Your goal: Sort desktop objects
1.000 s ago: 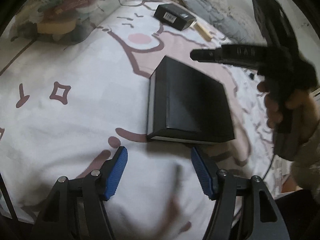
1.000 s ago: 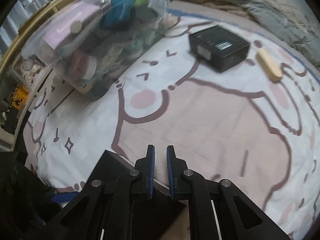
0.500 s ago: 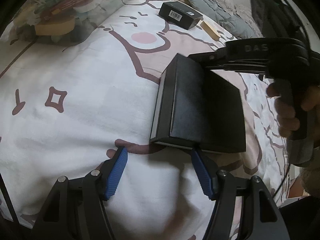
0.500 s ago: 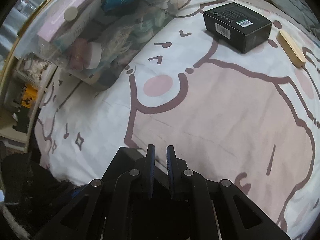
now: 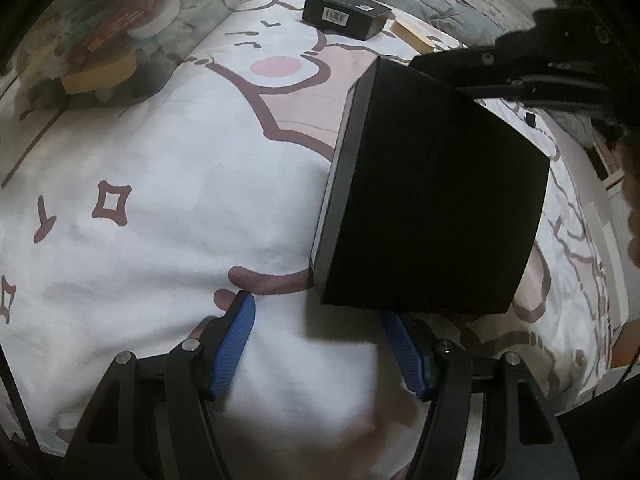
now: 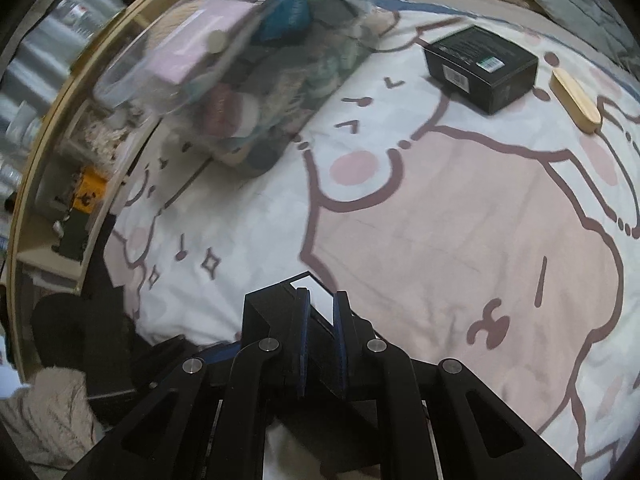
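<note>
The left wrist view shows the whole flat black box [image 5: 432, 200], tilted with its far corner raised off the bedsheet [image 5: 160, 184], where the right gripper [image 5: 452, 76] pinches it from the upper right; its near edge hangs just above the left gripper [image 5: 320, 340]. The left gripper's blue pads stand well apart with only sheet between them, holding nothing. A hand [image 5: 632, 184] shows at the right edge. The right wrist view gives only a corner of that box [image 6: 280, 300], but it makes the grip plain: the right gripper [image 6: 320, 316] has its jaws nearly closed on the thin wall of the box, with a white inside patch showing just past the pads. This view also shows more of the far end of the bed: a small black box [image 6: 480, 68] lying beside a wooden stick [image 6: 576, 100], and a clear plastic bin [image 6: 248, 80] full of mixed items at upper left. The left view sees the small box [image 5: 344, 14] too, and only a blurred part of the bin [image 5: 100, 44].
</note>
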A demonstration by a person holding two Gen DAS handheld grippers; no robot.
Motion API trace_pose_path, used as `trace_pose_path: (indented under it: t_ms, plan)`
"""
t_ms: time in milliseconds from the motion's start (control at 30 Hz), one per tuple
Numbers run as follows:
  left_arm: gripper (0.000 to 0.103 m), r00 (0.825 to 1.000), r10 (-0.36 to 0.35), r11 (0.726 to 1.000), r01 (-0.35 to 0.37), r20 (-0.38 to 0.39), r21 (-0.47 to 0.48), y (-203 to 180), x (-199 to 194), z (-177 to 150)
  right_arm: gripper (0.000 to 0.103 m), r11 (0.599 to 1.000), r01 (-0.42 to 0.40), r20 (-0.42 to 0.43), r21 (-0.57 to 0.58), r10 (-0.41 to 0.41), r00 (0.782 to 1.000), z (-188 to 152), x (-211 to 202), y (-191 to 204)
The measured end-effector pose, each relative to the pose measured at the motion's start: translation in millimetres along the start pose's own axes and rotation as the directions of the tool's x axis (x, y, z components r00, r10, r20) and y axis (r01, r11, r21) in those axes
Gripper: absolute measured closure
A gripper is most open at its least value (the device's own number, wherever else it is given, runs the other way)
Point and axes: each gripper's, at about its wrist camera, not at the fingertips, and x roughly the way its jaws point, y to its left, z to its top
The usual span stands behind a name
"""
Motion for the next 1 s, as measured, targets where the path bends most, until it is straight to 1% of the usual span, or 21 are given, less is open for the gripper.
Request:
trace_pose_path:
  t_ms: [33, 100, 300, 367, 433, 467, 533, 633, 700, 800, 933, 1000]
  plan:
    - [0.038, 1.000, 0.004, 1.000, -0.004, -0.002, 0.005, -0.8, 0.0, -0.3, 0.092, 1.000, 0.019, 0.003, -0.016, -0.019, 1.000, -1.7, -2.0, 4.5]
    - [0.038, 1.000, 0.007, 1.000, -0.007, -0.006, 0.010, -1.1, 0.6, -0.6, 0.092, 0.999, 0.030, 0.008, -0.029, -0.030, 1.000, -4.7, -4.4, 7.5]
    - [0.038, 0.999, 0.040, 0.998, -0.039, -0.015, 0.049, -5.1, 2.6, -1.7, 0.092, 0.998, 0.048, 0.015, -0.044, -0.047, 0.999, -12.9, -11.2, 15.8]
    - [0.036, 0.999, 0.047, 0.997, -0.046, -0.023, 0.068, -7.2, 1.2, -3.4, 0.092, 0.998, 0.047, 0.016, -0.049, -0.046, 0.999, -15.3, -12.7, 18.4]
    - [0.031, 0.999, 0.042, 0.996, -0.039, -0.030, 0.082, -8.0, -1.2, -6.1, 0.092, 0.997, 0.049, 0.018, -0.063, -0.048, 0.999, -18.4, -12.4, 21.9]
    - [0.029, 0.999, 0.031, 0.996, -0.027, -0.036, 0.087, -7.4, -2.8, -8.0, 0.092, 0.996, 0.049, 0.019, -0.075, -0.048, 0.999, -20.1, -11.1, 23.8]
    - [0.022, 0.999, 0.005, 0.996, -0.001, -0.044, 0.091, -5.3, -5.6, -11.0, 0.092, 0.994, 0.062, 0.015, -0.091, -0.061, 0.998, -22.4, -8.1, 26.4]
    - [0.016, 0.998, -0.051, 0.996, 0.053, -0.037, 0.065, 4.0, -13.2, -13.2, 0.092, 0.993, 0.066, 0.016, -0.101, -0.065, 0.998, -24.9, -7.3, 29.0]
    - [0.016, 0.996, -0.086, 0.995, 0.087, -0.024, 0.039, 12.2, -18.9, -13.1, 0.092, 0.992, 0.068, 0.019, -0.104, -0.067, 0.998, -27.0, -9.4, 30.9]
    - [0.016, 0.992, -0.124, 0.992, 0.124, 0.016, 0.021, 22.1, -28.9, -12.8, 0.092, 0.991, 0.073, 0.032, -0.113, -0.069, 0.997, -32.6, -12.7, 34.7]
    - [0.016, 0.982, -0.161, 0.987, 0.159, 0.102, 0.028, 23.4, -43.1, -6.6, 0.092, 0.989, 0.084, 0.060, -0.118, -0.078, 0.995, -45.8, -16.5, 38.8]
    - [0.016, 0.976, -0.175, 0.985, 0.172, 0.126, 0.032, 20.6, -47.7, -8.0, 0.092, 0.987, 0.100, 0.097, -0.127, -0.088, 0.991, -54.1, -19.5, 42.7]
